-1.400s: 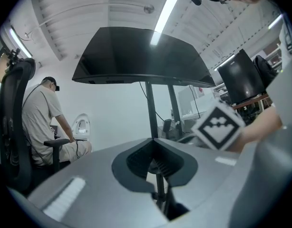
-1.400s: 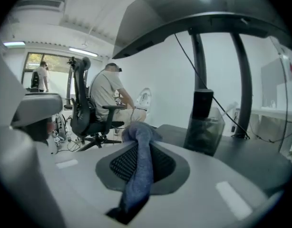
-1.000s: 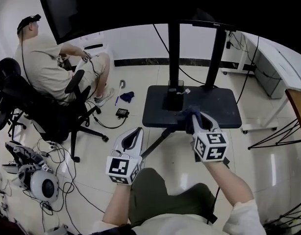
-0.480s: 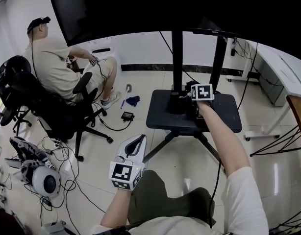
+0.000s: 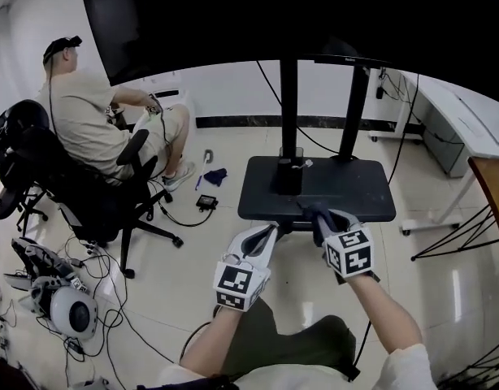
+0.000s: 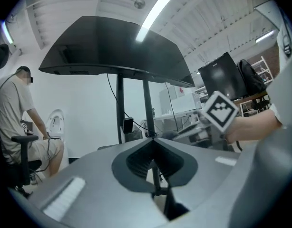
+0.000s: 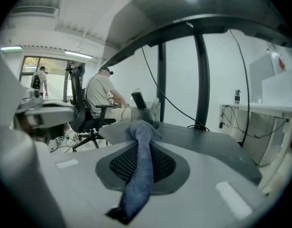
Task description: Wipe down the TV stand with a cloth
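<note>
Pinching a blue cloth between its closed jaws, the right gripper hangs at the front edge of the TV stand, near the middle of that edge. The cloth's bunched end pokes past the tips toward the dark platform and its tail runs back along the pads; whether it touches the surface cannot be told. The left gripper has its jaws pressed together with nothing between them, and it is held over the floor just before the same edge, toward the front left corner and apart from the right one. Two dark posts rise from the platform's rear to a black screen. Well off to the left, a person sits in an office chair, with cables on the floor.
</note>
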`<state>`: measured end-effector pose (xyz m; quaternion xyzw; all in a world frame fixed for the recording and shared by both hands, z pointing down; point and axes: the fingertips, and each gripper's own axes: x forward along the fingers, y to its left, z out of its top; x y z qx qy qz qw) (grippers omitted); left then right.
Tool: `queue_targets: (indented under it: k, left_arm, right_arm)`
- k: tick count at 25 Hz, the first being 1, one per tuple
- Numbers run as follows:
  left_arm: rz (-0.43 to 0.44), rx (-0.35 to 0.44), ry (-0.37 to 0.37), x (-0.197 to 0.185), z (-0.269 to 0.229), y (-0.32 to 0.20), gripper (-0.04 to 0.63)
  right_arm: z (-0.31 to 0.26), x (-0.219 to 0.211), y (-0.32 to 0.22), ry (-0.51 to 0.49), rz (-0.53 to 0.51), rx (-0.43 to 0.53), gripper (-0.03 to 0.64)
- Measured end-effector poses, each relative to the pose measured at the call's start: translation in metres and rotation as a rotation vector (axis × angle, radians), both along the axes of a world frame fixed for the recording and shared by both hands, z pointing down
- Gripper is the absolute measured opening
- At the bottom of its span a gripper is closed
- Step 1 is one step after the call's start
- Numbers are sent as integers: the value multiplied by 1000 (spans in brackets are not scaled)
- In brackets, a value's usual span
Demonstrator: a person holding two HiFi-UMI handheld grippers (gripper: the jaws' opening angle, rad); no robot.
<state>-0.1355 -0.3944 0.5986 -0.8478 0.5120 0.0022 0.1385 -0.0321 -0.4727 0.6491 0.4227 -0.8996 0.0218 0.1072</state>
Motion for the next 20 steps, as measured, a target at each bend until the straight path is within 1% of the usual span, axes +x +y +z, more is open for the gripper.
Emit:
queue_targets:
  k: [2,3,5,7,9,12,14,16,18,19,20]
  left_arm:
    - [26,0,-1,6,-6,1,66]
    - [38,-2,-8,10,-8,3,66]
    - [48,-7,-20,15,-9,5,66]
    - [40,-9,-17,13,-13,9,66]
    - [15,-8,-10,7,-23,16,74]
    - [-16,-5,-9,-1,-31,24,74]
    - [-26,0,-6,-6,-29,29,74]
    - [-36,4,4,-12,-28,35,74]
    - [-43,3,12,-16,-26,37,74]
    - [-45,1,17,-17,-24,37,74]
    - [-44,-1,21,-18,-22,35,74]
  right_arm:
    - [-11,2,29,-51,-4,33,52]
    - [-17,11,30,-71,13,36,52]
    - [-30,38,1,-90,64,60,52]
    - [-48,57,-47,-89,100,64,52]
    - [-50,69,-108,-63,147,13,52]
    - [-28,80,-197,-19,244,-125,54]
    - [-8,84,-236,13,298,-190,54]
    - [14,87,-247,69,336,-236,54]
    - [28,90,-234,105,347,-285,54]
    - [25,89,-229,104,328,-254,52]
    - [19,86,-221,104,297,-202,53]
